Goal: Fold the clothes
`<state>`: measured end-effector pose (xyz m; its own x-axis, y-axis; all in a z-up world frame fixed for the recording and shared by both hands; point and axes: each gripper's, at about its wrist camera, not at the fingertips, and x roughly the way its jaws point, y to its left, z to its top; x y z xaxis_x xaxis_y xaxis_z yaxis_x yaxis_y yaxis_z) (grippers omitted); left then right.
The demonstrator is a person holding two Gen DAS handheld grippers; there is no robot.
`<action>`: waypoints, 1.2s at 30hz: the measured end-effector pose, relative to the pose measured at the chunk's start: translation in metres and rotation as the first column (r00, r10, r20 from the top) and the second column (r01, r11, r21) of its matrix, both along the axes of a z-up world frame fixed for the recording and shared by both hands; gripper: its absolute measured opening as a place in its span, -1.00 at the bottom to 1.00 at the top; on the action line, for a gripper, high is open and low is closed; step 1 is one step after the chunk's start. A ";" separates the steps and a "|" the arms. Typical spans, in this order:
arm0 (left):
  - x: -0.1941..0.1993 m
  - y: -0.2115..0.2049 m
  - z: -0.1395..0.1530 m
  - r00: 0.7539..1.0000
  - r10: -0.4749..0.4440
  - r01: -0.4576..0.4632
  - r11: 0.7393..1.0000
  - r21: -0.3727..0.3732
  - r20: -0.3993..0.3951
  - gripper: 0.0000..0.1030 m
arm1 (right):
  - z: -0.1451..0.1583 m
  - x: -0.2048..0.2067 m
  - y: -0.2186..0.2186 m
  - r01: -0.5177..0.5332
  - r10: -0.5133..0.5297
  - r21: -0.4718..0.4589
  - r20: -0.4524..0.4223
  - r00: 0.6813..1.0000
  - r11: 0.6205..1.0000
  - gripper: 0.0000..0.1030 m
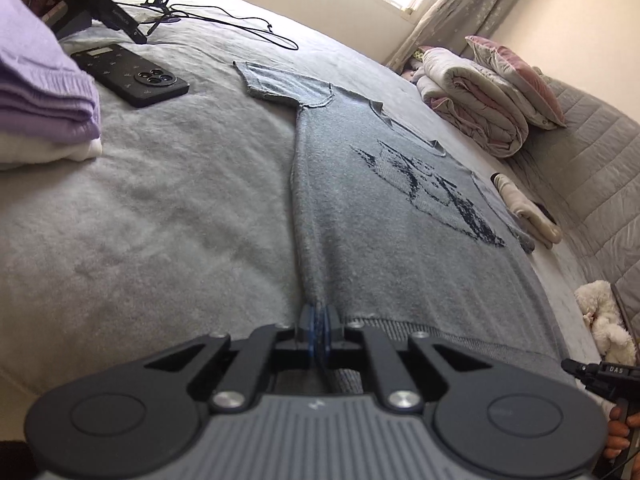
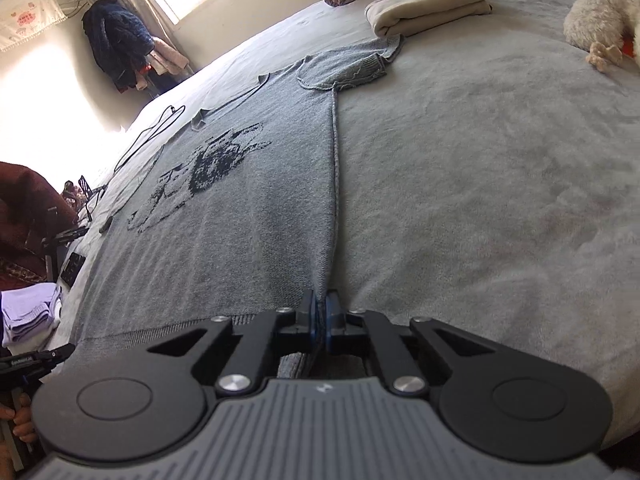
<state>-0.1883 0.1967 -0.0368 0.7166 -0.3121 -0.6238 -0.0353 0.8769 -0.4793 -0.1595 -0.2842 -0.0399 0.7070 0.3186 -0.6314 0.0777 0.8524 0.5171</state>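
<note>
The left claw [image 1: 319, 320] and the right claw [image 2: 320, 312] each pinch a hem corner of the grey sweater [image 1: 400, 220] lying flat on the bed [image 1: 160, 200], its collar toward twelve o'clock.

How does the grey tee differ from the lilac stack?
The tee lies spread flat on the bed; the lilac stack is already folded. The tee bears a dark print; the stack is plain. The left gripper and right gripper pinch the tee's hem corners; nothing touches the stack. Both are knits.
</note>
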 end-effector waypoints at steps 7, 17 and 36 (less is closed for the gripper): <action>-0.001 0.018 -0.005 0.998 0.060 -0.060 0.986 -0.155 -0.001 -0.80 | 0.003 0.003 -0.009 0.092 -0.095 0.096 0.027 0.995 0.991 -0.40; 0.006 0.004 0.005 0.993 0.112 -0.106 0.988 -0.114 0.044 -0.18 | 0.004 0.005 -0.008 0.134 -0.139 0.102 0.048 0.989 0.986 -0.06; 0.011 0.002 0.007 0.987 0.155 -0.148 0.979 -0.143 0.039 -0.15 | 0.007 0.010 0.002 0.181 -0.186 0.084 0.061 0.981 0.980 0.18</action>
<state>-0.1775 0.1984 -0.0293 0.7914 -0.2786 -0.5441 -0.1360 0.7876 -0.6010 -0.1494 -0.2818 -0.0325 0.7987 0.2255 -0.5578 0.1914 0.7838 0.5908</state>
